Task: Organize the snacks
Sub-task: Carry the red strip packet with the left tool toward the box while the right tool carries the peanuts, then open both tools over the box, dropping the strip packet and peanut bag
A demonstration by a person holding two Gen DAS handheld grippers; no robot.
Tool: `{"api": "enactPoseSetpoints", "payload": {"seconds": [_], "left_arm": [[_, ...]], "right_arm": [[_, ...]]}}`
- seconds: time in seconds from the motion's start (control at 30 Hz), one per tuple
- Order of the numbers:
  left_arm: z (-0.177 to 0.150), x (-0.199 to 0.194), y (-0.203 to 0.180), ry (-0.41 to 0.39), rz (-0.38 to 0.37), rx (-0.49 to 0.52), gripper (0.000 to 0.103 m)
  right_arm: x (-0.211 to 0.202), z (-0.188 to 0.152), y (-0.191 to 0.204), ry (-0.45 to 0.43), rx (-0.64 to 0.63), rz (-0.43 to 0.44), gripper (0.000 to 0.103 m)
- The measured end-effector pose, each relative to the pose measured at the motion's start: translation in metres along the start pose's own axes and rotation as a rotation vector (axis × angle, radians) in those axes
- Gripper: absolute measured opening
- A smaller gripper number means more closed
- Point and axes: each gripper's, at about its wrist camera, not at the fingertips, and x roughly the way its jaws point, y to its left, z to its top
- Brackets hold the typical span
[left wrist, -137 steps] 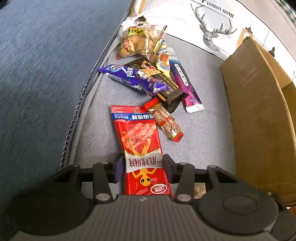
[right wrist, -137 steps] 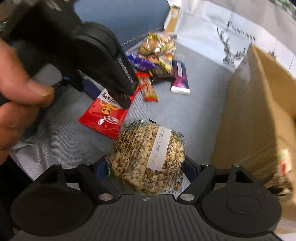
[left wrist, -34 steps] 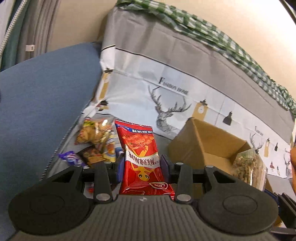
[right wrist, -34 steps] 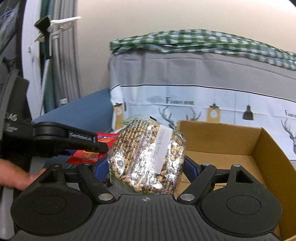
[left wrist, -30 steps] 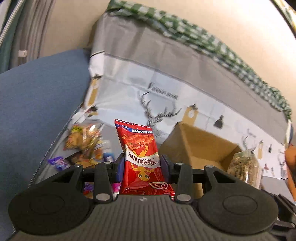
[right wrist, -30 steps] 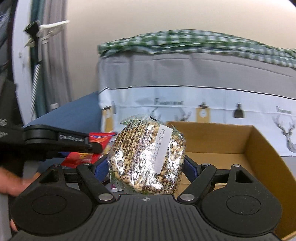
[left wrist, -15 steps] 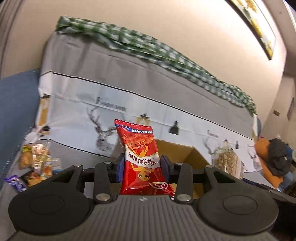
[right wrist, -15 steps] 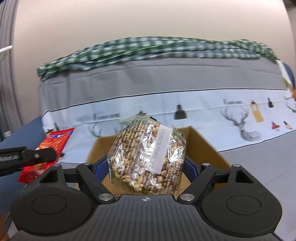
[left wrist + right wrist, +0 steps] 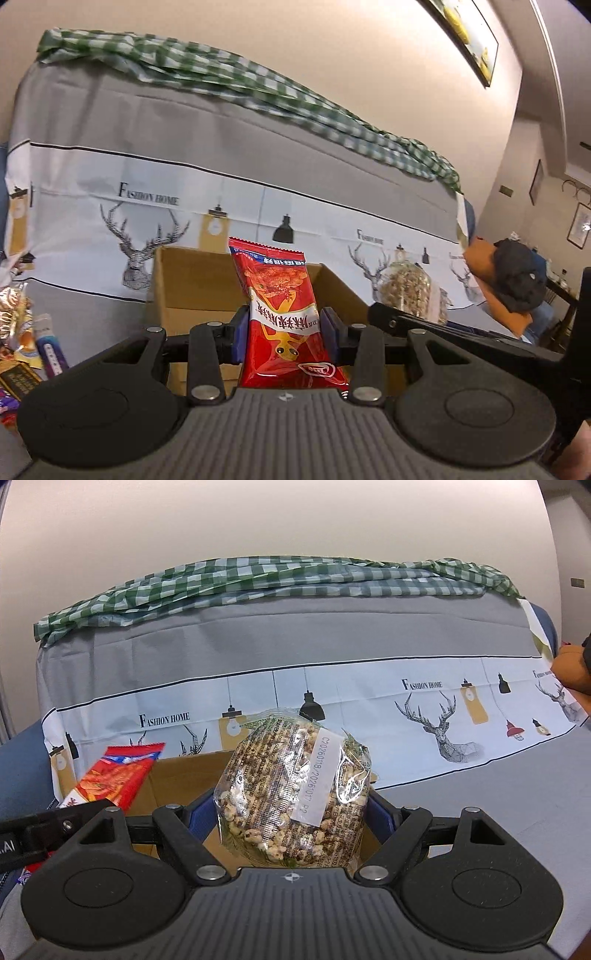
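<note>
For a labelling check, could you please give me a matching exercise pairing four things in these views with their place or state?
Things:
1. red packet
2. clear bag
3. box
4. checked cloth

Places or states:
A. draped along the top of the sofa back
B. held in the right tool
C. open, on the seat
D. held in the left tool

Pairs: 1-D, 2-B, 3-C, 4-A

Black ribbed tool (image 9: 284,334); blue pads (image 9: 239,334)

A sofa seat under a grey cover (image 9: 85,299) carries everything. An open cardboard box (image 9: 192,284) stands on it near the printed backrest. At nine o'clock from the box a loose heap of snack packets (image 9: 22,343) lies on the cover, well apart from it.
</note>
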Motion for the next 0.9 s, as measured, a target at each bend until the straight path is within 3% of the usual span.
{"api": "enactPoseSetpoints", "payload": {"seconds": [0.9], "left_arm": [[-0.001,0.01,-0.009,0.02,-0.037,-0.004,0.044]], "right_arm": [[-0.011,-0.001,0.0,-0.038,0.018,-0.025,0.082]]}}
